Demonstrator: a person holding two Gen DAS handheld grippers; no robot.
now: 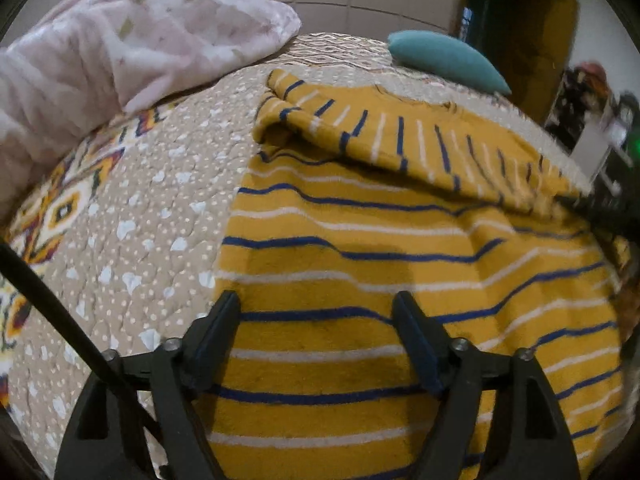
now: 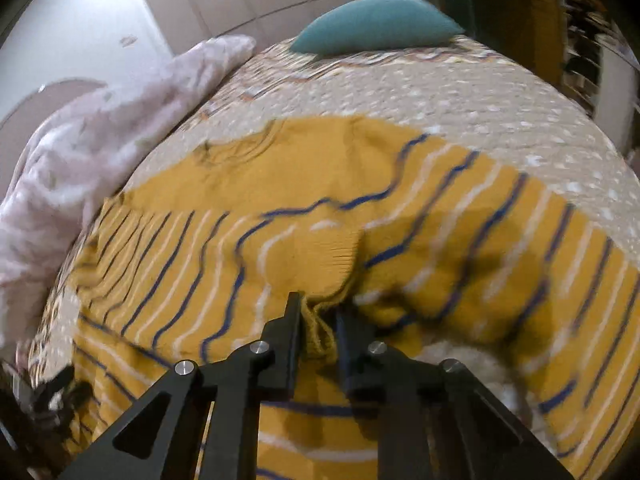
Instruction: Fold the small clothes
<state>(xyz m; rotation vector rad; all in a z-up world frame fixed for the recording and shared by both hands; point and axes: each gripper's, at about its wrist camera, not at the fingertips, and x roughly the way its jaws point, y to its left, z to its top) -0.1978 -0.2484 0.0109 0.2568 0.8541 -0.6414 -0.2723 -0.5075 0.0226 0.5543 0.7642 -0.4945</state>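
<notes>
A mustard-yellow sweater with blue and white stripes lies spread on the quilted bedspread. One sleeve is folded across its upper part. My left gripper hovers open over the sweater's body, nothing between its fingers. In the right wrist view the same sweater fills the middle, blurred. My right gripper is shut on the ribbed cuff of the other sleeve, which bunches up between the pads and trails off to the right. The right gripper's dark tip shows at the sweater's right edge in the left wrist view.
A pale pink blanket is heaped at the back left of the bed. A teal cushion lies at the far edge. Beyond the bed are a tiled wall and dark shelving on the right.
</notes>
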